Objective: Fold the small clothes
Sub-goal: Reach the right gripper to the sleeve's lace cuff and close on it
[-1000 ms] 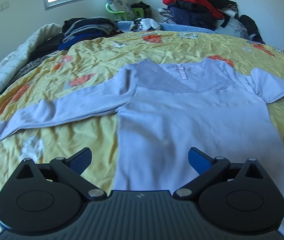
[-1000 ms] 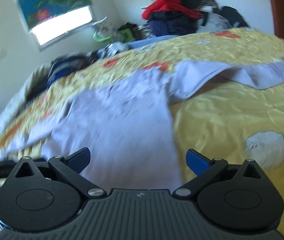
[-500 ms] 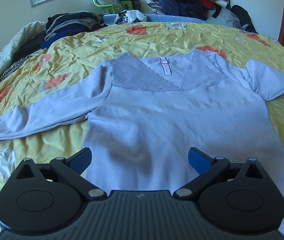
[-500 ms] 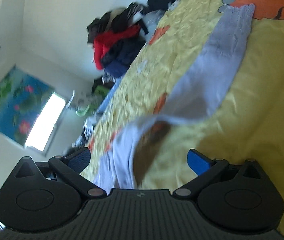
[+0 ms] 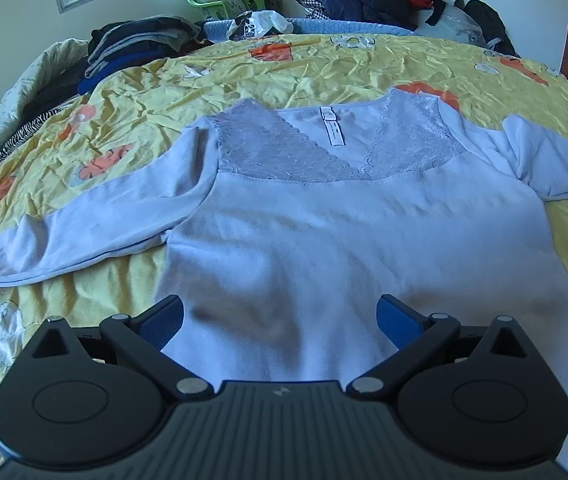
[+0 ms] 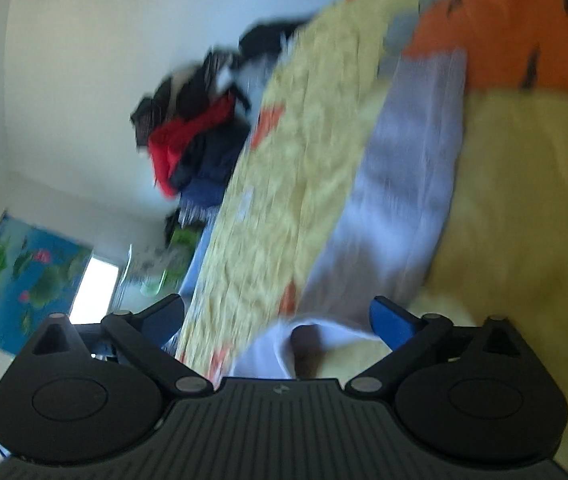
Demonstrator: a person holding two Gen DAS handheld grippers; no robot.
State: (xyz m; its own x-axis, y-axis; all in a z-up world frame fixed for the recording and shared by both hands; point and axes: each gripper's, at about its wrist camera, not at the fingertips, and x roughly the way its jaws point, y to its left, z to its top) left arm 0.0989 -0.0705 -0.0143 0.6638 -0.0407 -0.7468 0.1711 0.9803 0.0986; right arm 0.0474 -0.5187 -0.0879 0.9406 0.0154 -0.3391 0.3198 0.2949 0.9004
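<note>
A: Where's the garment?

B: Pale lilac long-sleeved knit top with lace yoke (image 5: pixel 324 240) lies flat, front up, on the bed's yellow floral bedspread (image 5: pixel 243 76), sleeves spread out to the sides.

A: Tools?

B: Left tool (image 5: pixel 279 320) spread wide, empty, hovering over the hem. Right tool (image 6: pixel 277 320) also wide, empty, rolled sideways over the right sleeve (image 6: pixel 400 184); view blurred.

A: Handling?

B: Looks light, soft, limp, so it'll drape and wrinkle. Lace likely snags; avoid it. I'd pinch the sleeve at the cuff or shoulder seam, the hem at its corners. The bedspread is crumpled, so grab only one fabric layer or it lifts too.
</note>
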